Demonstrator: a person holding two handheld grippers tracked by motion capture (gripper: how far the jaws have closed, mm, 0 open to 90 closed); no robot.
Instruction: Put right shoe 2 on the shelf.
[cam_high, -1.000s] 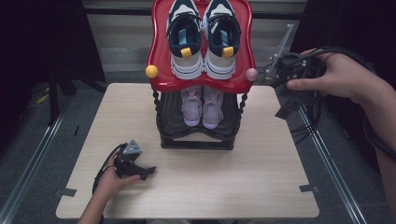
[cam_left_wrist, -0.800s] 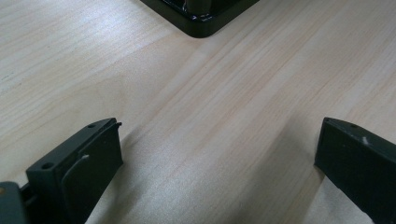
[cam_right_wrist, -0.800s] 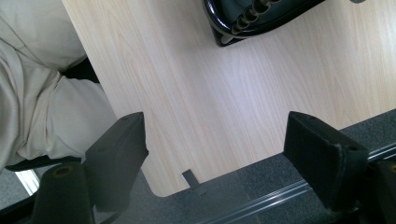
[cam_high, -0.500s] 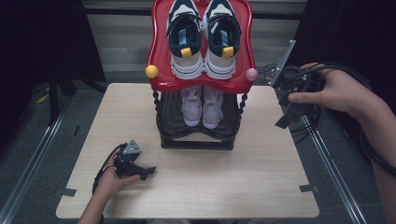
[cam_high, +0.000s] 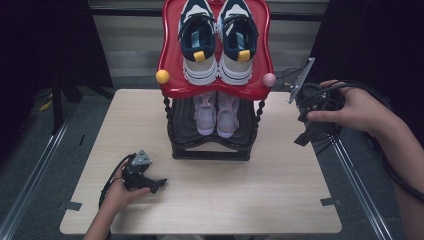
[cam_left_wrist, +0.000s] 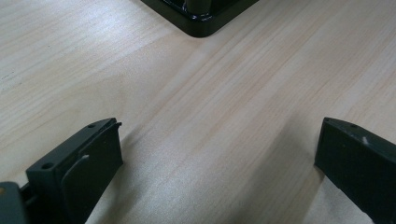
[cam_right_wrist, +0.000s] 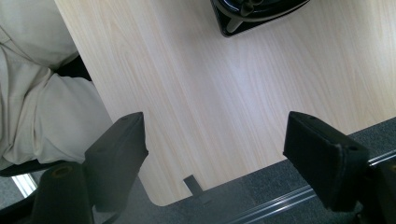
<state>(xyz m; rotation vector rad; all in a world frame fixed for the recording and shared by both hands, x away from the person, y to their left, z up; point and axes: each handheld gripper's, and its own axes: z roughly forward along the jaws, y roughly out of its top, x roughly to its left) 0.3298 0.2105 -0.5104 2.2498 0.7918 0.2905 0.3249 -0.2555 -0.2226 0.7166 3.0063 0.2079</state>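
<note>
Sneakers (cam_high: 218, 44) atop red rack (cam_high: 172, 75)

Light wood table (cam_high: 280, 190) sitting mid-room, bits of dark tape sticking at its corners. Grey carpet floor (cam_high: 35, 170) spreading round it. Metal rails (cam_high: 30, 185) running along floor on both sides. Black curtains (cam_high: 45, 45) hanging L and R, swallowing light. Pale slatted wall panel (cam_high: 130, 45) showing behind, btwn curtains. Soft overhead light falling on tabletop.

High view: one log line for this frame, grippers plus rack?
left gripper: open, low at table | right gripper: open, raised beside shoe rack | sneakers: top shelf | pink shoes: lower shelf
</note>
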